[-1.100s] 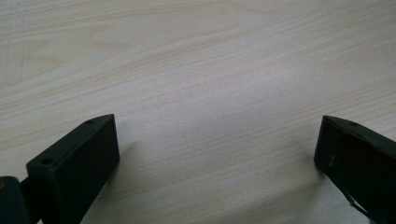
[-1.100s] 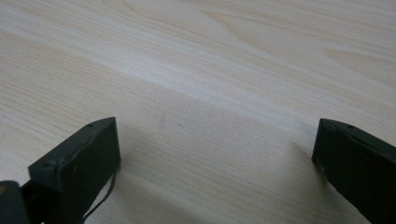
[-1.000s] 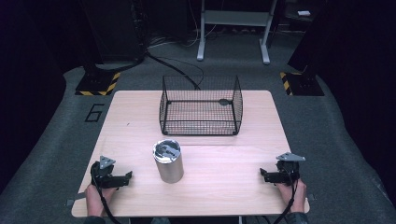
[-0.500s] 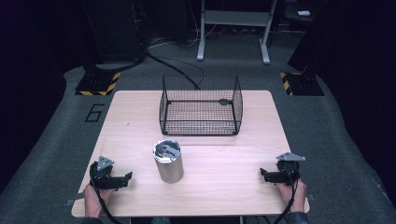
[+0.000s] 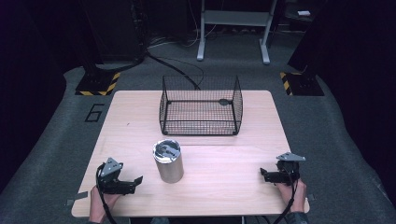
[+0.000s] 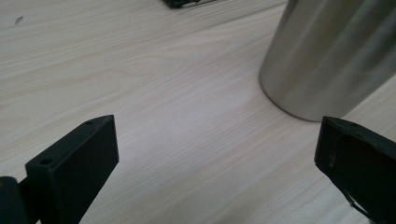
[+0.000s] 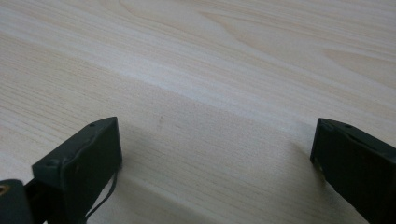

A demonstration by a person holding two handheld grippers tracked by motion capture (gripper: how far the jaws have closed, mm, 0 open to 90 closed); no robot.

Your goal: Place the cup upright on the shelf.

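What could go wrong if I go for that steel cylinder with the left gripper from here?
The tall brushed-steel cylinder stands upright and off to one side of the open left gripper, not between its jaws; a sideways nudge from a jaw might tip or slide it. Its smooth, rounded wall may slip in a flat-jawed grip. The black wire-mesh basket stands close behind, so an overshoot could knock the cylinder against it.

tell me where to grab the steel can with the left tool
Grip the steel can across its round side wall at mid-height, coming in level from its left, where the open left tool already faces it. It stands upright, so the smooth wall suits the jaws.
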